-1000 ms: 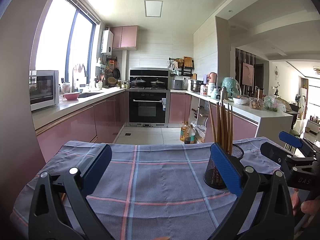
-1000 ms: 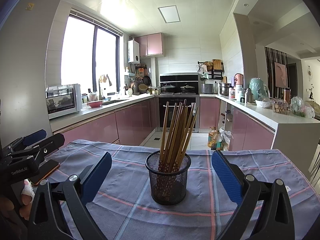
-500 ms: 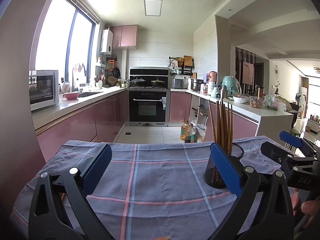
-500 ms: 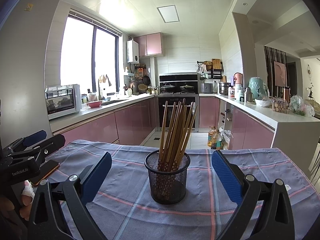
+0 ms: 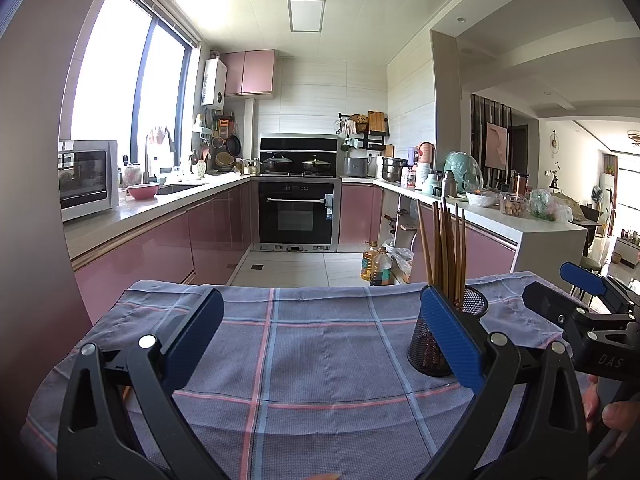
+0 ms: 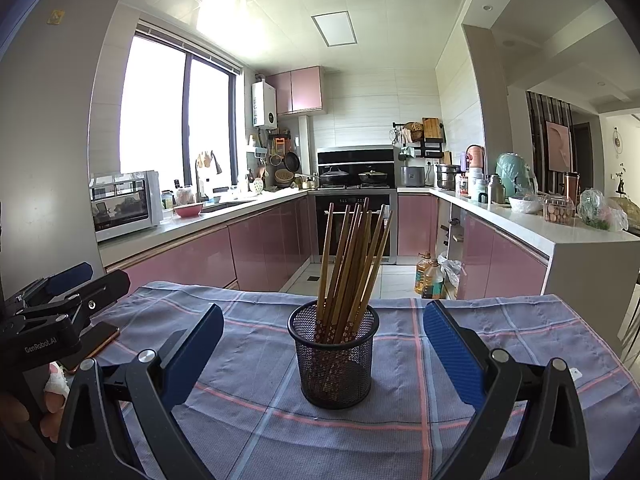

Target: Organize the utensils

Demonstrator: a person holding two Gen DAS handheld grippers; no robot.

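A black mesh cup [image 6: 334, 354] stands upright on the checked blue-grey cloth [image 6: 404, 420], holding several wooden chopsticks [image 6: 352, 256]. My right gripper [image 6: 322, 354] is open and empty, its blue pads either side of the cup but nearer to me. In the left wrist view the cup [image 5: 448, 336] sits at the right, partly behind the right pad. My left gripper [image 5: 320, 340] is open and empty over bare cloth [image 5: 304, 360]. Each gripper shows at the edge of the other's view: right gripper [image 5: 580, 300], left gripper [image 6: 60, 296].
A phone [image 6: 94, 342] lies on the cloth's left edge under the left gripper. Beyond the table's far edge is a kitchen with pink cabinets [image 6: 264, 248], an oven [image 5: 296, 216] and oil bottles [image 6: 428, 278] on the floor. A white counter [image 6: 560, 236] runs along the right.
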